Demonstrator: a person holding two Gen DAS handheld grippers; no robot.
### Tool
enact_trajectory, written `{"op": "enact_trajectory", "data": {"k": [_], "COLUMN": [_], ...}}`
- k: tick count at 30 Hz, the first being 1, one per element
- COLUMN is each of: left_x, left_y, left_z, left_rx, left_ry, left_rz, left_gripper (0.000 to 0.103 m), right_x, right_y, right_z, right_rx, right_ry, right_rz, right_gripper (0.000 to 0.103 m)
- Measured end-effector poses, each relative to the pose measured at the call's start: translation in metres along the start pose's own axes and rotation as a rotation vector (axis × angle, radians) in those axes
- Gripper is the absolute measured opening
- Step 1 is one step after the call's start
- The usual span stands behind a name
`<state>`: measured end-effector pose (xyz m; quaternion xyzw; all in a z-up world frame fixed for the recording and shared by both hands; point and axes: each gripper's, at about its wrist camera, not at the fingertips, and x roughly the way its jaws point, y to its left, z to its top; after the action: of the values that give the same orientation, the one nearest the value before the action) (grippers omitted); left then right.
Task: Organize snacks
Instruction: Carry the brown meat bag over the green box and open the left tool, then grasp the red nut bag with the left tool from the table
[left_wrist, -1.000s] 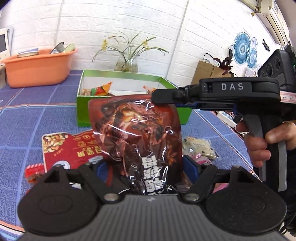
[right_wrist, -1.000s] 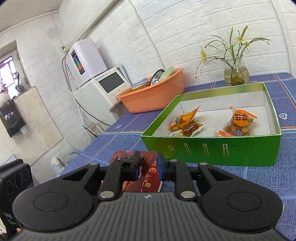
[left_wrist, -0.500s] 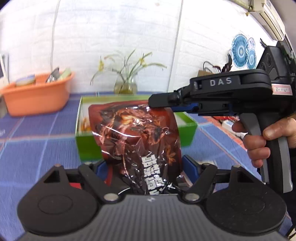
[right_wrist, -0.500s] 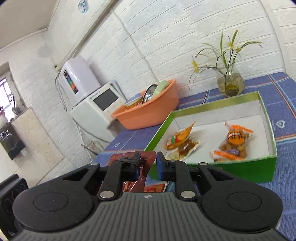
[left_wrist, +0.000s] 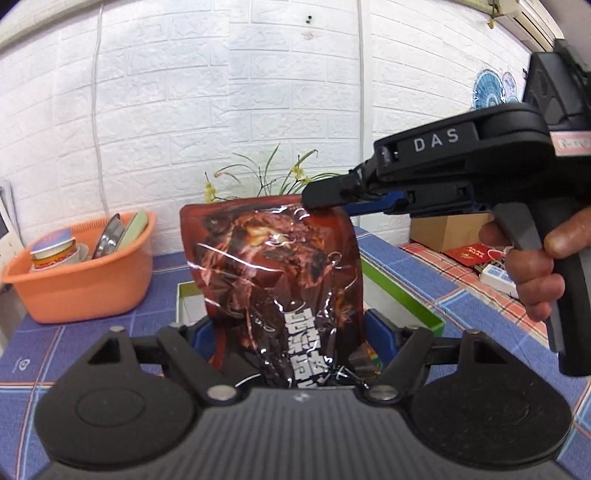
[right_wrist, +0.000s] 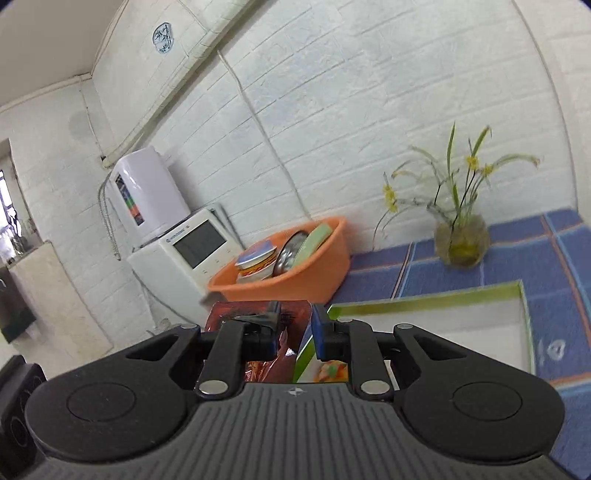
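Note:
A dark red-brown snack bag (left_wrist: 273, 266) stands upright in the air in the left wrist view. My left gripper (left_wrist: 288, 332) is shut on the bag's bottom, its blue pads against both side edges. My right gripper (left_wrist: 325, 197), held by a hand (left_wrist: 535, 280), comes in from the right and pinches the bag's top right corner. In the right wrist view the right gripper (right_wrist: 295, 325) has the bag's edge (right_wrist: 229, 314) between its narrow-set fingers. The green box (left_wrist: 402, 288) lies below and behind the bag. Its rim (right_wrist: 424, 299) and one wrapped snack (right_wrist: 330, 371) show beneath the right gripper.
An orange basin (left_wrist: 81, 288) with dishes sits at the back left, beside a white appliance (right_wrist: 177, 254). A glass vase (right_wrist: 461, 240) with flowers stands by the brick wall. A cardboard box (left_wrist: 443, 232) and small items lie at the right. The table has a blue checked cloth (right_wrist: 517, 266).
Both grippers have risen with the bag held between them. The loose snacks on the cloth have dropped out of view, and the green box now sits lower in both views.

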<state>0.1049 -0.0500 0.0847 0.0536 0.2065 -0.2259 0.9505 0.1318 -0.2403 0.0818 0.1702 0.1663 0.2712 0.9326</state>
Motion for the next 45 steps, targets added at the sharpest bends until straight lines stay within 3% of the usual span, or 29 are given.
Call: {"op": "enact_trajectory", "data": {"k": [4,9,14,21,28,29,30,31,32,34,39,45], "left_x": [0.03,0.081,0.11,0.126,0.128,0.129,0.131,0.132,0.133,0.131,0.123,0.091], "left_y": [-0.001,0.004,0.006,0.005,0.001,0.001,0.002,0.004,0.005,0.006,0.009,0.037], "left_z": [0.014,0.022,0.005,-0.008,-0.004,-0.005,-0.006,-0.006,-0.007,-0.007,-0.008,-0.011], "left_rx": [0.036,-0.021,-0.041,-0.008,0.026,0.028,0.031,0.029,0.026,0.029,0.103,0.038], "left_ry": [-0.033,0.017,0.076,0.117,0.109,0.107,0.114,0.123,0.12,0.101,0.118,0.122], "left_rz": [0.038,0.041,0.039,0.034,0.075,0.082,0.08,0.08,0.086,0.093,0.123,0.151], "left_gripper": [0.076,0.076,0.076,0.076,0.077,0.077,0.077,0.083,0.094,0.098,0.099,0.099], "right_x": [0.01,0.033,0.05,0.058,0.058,0.06,0.061,0.061,0.061,0.057,0.047,0.031], "right_y": [-0.013,-0.047,-0.066,-0.089,-0.087,-0.088,-0.088,-0.088,-0.089,-0.093,-0.1,-0.099], "right_z": [0.012,0.02,0.002,-0.017,-0.021,-0.021,-0.021,-0.021,-0.022,-0.024,-0.026,-0.033], "right_rx": [-0.044,0.076,0.109,0.219,0.2,0.189,0.176,0.166,0.165,0.17,0.178,0.19], "right_ry": [-0.046,-0.037,0.0,0.031,0.007,0.004,0.004,-0.002,-0.021,-0.066,-0.076,-0.069], "right_rz": [-0.061,-0.093,-0.126,-0.11,-0.113,-0.101,-0.095,-0.105,-0.124,-0.147,-0.182,-0.168], "right_gripper": [0.032,0.029,0.025,0.023,0.024,0.026,0.035,0.045,0.052,0.1,0.103,0.103]}}
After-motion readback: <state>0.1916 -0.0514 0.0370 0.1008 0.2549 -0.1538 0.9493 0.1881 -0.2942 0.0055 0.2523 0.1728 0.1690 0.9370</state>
